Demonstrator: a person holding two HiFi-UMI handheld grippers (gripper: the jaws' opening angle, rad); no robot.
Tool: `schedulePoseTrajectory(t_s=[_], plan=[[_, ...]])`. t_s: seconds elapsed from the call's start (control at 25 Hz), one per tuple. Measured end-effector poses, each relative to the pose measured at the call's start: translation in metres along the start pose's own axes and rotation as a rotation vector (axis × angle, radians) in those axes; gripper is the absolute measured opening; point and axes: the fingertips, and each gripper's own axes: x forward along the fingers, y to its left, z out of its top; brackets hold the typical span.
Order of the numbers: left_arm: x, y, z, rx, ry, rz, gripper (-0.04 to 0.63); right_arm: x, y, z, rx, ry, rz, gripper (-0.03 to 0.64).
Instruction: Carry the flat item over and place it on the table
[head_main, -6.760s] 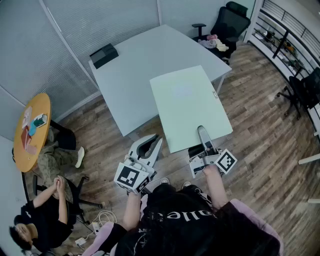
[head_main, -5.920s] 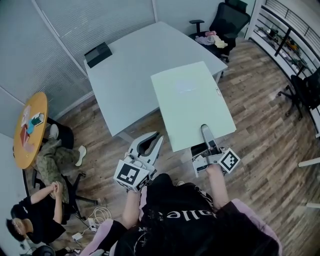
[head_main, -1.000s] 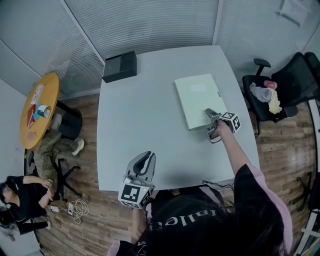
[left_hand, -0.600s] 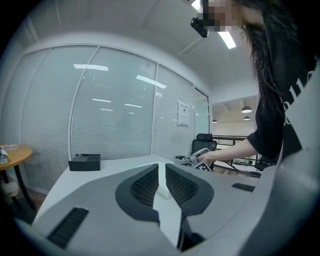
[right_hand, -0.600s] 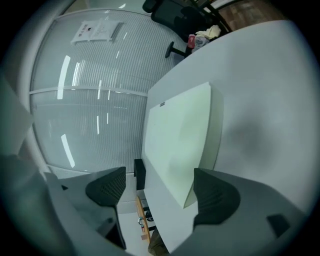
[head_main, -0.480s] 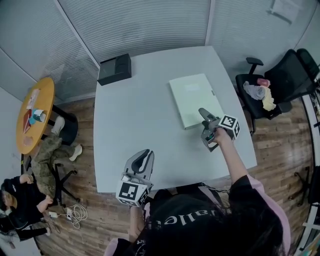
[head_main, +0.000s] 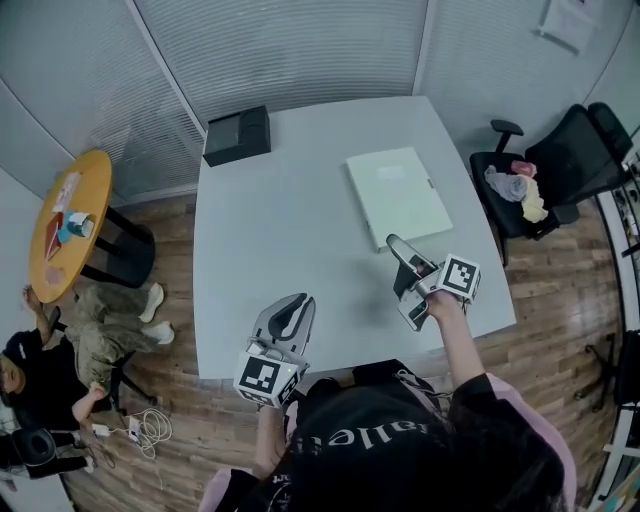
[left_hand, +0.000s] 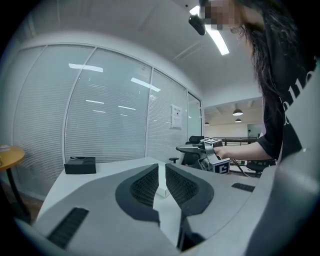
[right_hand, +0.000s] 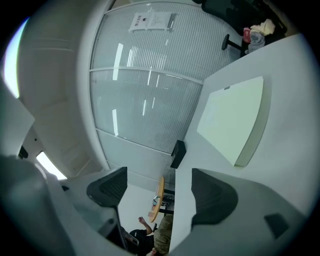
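The flat item (head_main: 398, 195), a pale green board, lies flat on the white table (head_main: 290, 230) toward its far right side. My right gripper (head_main: 398, 248) hovers just short of the board's near edge, apart from it, with its jaws open and empty. In the right gripper view the board (right_hand: 232, 120) lies ahead of the spread fingers (right_hand: 212, 197). My left gripper (head_main: 297, 303) hangs at the table's near edge, its jaws shut on nothing. The left gripper view shows its pads (left_hand: 145, 186) almost together and the right gripper (left_hand: 207, 152) beyond them.
A black box (head_main: 237, 135) sits on the table's far left corner. An office chair (head_main: 560, 160) with clothes (head_main: 520, 190) on it stands to the right. At the left are a round orange table (head_main: 65, 235), a seated person (head_main: 30, 370) and floor cables (head_main: 140, 425).
The right gripper carried the board to the table, set it down and let go. In the last second it has drawn back toward me. The left gripper has stayed shut.
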Motion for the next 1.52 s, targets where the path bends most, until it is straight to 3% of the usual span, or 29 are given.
schedulePoseTrajectory(t_s=[0.2, 0.28, 0.52, 0.76, 1.04, 1.32, 1.52], plan=[[-0.025, 0.004, -0.002, 0.010, -0.009, -0.027, 0.060, 0.000, 0.035, -0.046, -0.073, 0.023, 0.066, 0.377], [-0.038, 0.005, -0.005, 0.015, -0.009, -0.042, 0.060, -0.003, 0.046, -0.065, -0.072, 0.015, 0.085, 0.254], [-0.085, 0.012, -0.010, 0.032, -0.012, -0.095, 0.060, -0.008, 0.083, -0.123, -0.121, -0.010, 0.149, 0.159], [-0.125, 0.015, -0.021, 0.028, -0.013, -0.153, 0.060, -0.017, 0.115, -0.176, -0.242, -0.044, 0.150, 0.134], [-0.147, 0.007, -0.025, 0.010, -0.044, -0.193, 0.060, -0.029, 0.120, -0.219, -0.268, -0.039, 0.112, 0.101], [-0.163, 0.011, -0.028, -0.011, -0.050, -0.165, 0.060, -0.029, 0.125, -0.241, -0.342, 0.006, 0.077, 0.084], [-0.172, 0.007, -0.027, -0.018, -0.053, -0.128, 0.060, -0.036, 0.128, -0.257, -0.331, 0.038, 0.082, 0.077]])
